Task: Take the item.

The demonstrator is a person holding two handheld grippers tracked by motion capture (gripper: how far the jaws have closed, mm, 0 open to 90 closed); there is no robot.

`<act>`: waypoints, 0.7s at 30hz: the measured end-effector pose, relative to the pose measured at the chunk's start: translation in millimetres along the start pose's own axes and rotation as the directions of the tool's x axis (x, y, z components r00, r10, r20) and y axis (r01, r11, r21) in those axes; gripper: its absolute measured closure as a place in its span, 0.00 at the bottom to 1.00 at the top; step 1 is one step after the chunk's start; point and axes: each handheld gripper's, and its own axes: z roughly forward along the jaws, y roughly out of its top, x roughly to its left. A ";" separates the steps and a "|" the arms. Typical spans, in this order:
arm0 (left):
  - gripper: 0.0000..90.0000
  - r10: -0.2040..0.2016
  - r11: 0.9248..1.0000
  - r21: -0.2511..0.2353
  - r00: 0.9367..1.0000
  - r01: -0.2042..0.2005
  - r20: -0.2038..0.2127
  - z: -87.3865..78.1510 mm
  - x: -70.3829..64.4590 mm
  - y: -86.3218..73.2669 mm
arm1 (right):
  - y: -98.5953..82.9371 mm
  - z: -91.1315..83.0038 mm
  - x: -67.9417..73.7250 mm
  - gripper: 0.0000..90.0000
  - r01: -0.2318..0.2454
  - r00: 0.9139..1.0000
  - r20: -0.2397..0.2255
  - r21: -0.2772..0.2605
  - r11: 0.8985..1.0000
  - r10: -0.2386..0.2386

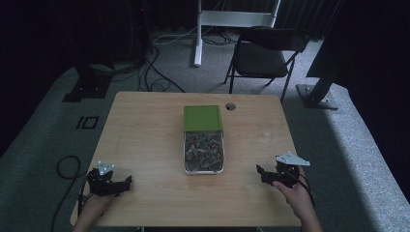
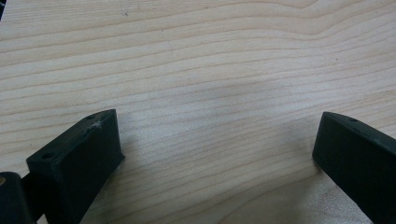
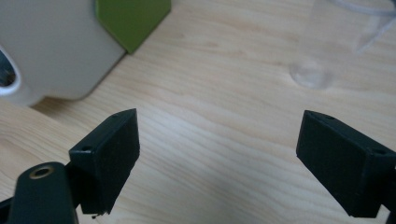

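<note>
- Two hand-held grippers rest near the front edge of the bench (image 1: 145, 130), jaws spread wide and empty: the left hand-held gripper (image 1: 126, 182) and the right hand-held gripper (image 1: 259, 172).
- Between them, mid-bench, sits the white container (image 1: 203, 170), its green lid (image 1: 202, 118) slid back over the far end, contents exposed.
- Judged best: steady the container's side with one gripper, then move the lid squarely with the other, avoiding tipping.

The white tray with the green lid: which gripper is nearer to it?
Right, narrowly. The right gripper sits off the tray's near right corner, pointing at it; the left gripper lies farther off its near left corner. Both are open on the table.
</note>
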 end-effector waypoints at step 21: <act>0.02 0.000 1.000 0.000 1.000 0.000 0.000 0.0 0.0 0.0 | 30.4 -7.2 23.2 0.15 0.020 0.996 -0.080 -0.077 0.997 -0.026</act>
